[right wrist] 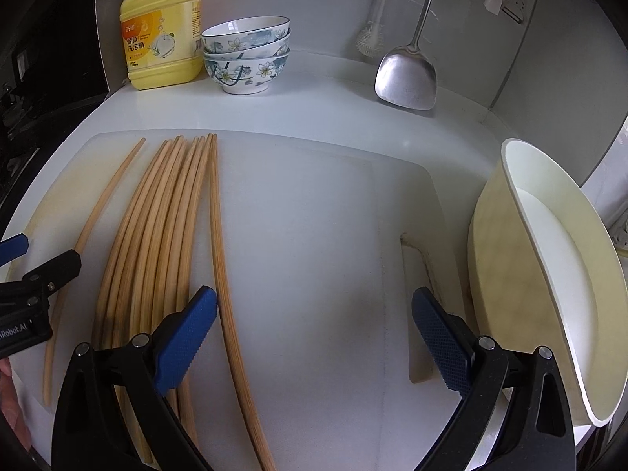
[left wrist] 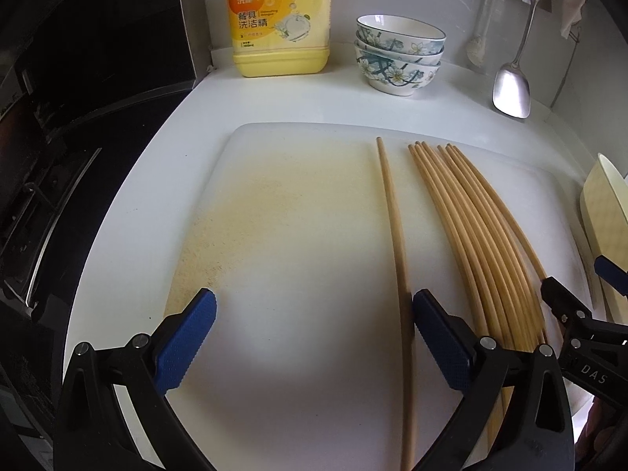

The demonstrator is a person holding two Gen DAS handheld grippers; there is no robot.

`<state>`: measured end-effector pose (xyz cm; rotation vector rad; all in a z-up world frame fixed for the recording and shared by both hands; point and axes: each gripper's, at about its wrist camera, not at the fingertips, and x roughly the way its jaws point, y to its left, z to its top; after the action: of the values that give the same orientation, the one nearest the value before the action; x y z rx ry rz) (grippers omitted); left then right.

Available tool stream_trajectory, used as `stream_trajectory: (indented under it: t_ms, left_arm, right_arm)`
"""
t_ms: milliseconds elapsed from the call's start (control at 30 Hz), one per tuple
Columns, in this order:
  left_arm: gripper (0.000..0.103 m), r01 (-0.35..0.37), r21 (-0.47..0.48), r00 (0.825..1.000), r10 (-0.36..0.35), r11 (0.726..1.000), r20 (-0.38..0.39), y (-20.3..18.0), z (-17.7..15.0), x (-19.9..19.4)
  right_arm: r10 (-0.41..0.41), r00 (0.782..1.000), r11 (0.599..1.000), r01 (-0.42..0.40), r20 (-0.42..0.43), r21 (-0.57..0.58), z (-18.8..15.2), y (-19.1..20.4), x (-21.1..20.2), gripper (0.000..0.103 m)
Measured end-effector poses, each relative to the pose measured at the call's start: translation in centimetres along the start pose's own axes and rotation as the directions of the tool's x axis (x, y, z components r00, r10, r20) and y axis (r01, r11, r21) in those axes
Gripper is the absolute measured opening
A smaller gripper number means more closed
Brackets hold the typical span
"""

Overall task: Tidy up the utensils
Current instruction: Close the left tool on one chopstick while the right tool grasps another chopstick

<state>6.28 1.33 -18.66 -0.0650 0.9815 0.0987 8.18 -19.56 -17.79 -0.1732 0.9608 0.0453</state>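
Both sets of fingers gape wide, empty. Left gripper (left wrist: 314, 314) has its right pad touching a stray chopstick (left wrist: 392, 212), probably to nudge it toward the bundle of chopsticks (right wrist: 157, 235) at three o'clock on the cutting board (left wrist: 294, 235). Right gripper (right wrist: 314, 314) straddles the bundle's outermost stick.

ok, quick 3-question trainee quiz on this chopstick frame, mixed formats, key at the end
1. True or false: the left gripper is shut on the lone chopstick.
2. How many bowls are in the stack of bowls beside the detergent bottle?
3. The right gripper is A) shut on a spatula, B) open over the cutting board, C) holding a bowl.

Key: 1 false, it is open, the chopstick lying by its right finger; 2 three; 3 B.
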Motion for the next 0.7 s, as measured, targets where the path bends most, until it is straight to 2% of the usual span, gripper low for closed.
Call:
stream_trajectory:
  t_ms: [133, 300, 367, 433, 467, 500, 567, 633, 700]
  left_arm:
    - [0.098, -0.011, -0.015, 1.000, 0.011, 1.000, -0.001, 0.0, 0.3, 0.2]
    - [0.097, 0.007, 0.015, 1.000, -0.007, 1.000, -0.001, -0.7, 0.8, 0.5]
    - [0.094, 0.015, 0.028, 1.000, -0.016, 0.999, 0.002, -0.8, 0.8, 0.5]
    - [0.090, 0.024, 0.038, 1.000, -0.024, 0.999, 0.006, -1.0, 0.7, 0.3]
    - [0.086, 0.027, 0.043, 1.000, -0.027, 0.999, 0.008, -1.1, 0.8, 0.3]
    - [0.080, 0.031, 0.047, 0.999, -0.031, 0.998, 0.010, -1.3, 0.8, 0.2]
    - [0.071, 0.039, 0.057, 0.999, -0.039, 0.998, 0.014, -1.5, 0.9, 0.1]
    - [0.060, 0.044, 0.066, 0.999, -0.045, 0.997, 0.017, -1.7, 1.1, 0.0]
    - [0.043, 0.052, 0.078, 0.998, -0.054, 0.996, 0.020, -2.0, 1.3, -0.1]
  right_arm:
    - [0.015, 1.000, 0.999, -0.015, 0.019, -0.031, 0.1, 0.9, 0.0, 0.094]
    - [0.033, 0.998, 0.997, -0.029, 0.056, -0.077, 0.4, 1.8, 0.3, 0.093]
    - [0.081, 0.995, 0.994, -0.077, 0.052, -0.074, 0.5, 1.7, 0.3, 0.080]
    - [0.102, 0.994, 0.992, -0.098, 0.050, -0.077, 0.5, 1.9, 0.2, 0.058]
    - [0.107, 0.993, 0.991, -0.102, 0.051, -0.088, 0.5, 2.2, 0.2, 0.051]
    - [0.112, 0.992, 0.989, -0.106, 0.051, -0.101, 0.5, 2.5, 0.1, 0.048]
    - [0.130, 0.990, 0.986, -0.123, 0.050, -0.115, 0.5, 2.9, 0.1, 0.035]
    - [0.140, 0.989, 0.984, -0.134, 0.045, -0.121, 0.6, 3.2, 0.1, 0.029]
    - [0.150, 0.988, 0.980, -0.144, 0.036, -0.134, 0.7, 3.5, 0.2, 0.023]
